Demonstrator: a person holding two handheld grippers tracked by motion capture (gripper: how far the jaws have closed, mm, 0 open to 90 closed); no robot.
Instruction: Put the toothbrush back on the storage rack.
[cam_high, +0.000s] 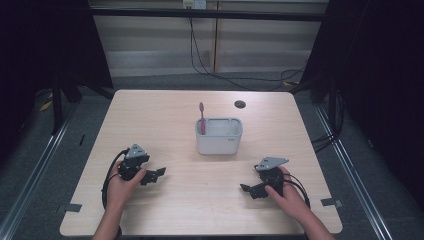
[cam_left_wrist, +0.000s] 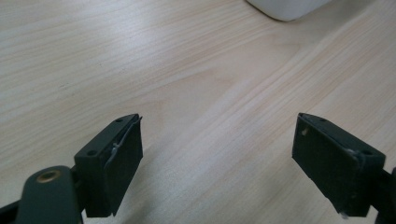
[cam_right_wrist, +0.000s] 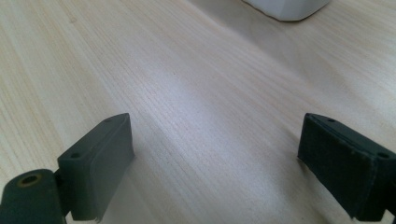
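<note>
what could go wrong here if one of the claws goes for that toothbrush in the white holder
1. The pink toothbrush leans in the far left corner of the white holder, so a claw closing on it could clip the rim and tip or push the holder, which looks light.
2. Both the left claw and the right claw sit open on either side, pointing inward; reaching together, they might collide at the holder.
3. The round hole in the table lies behind the holder; a dropped toothbrush could roll there.

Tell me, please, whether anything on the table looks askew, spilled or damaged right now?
Nothing stands out. The white bin sits upright mid-table with a pink toothbrush leaning inside at its left end. No spill shows on the table. The left claw and right claw rest open near the front edge, holding nothing.
</note>
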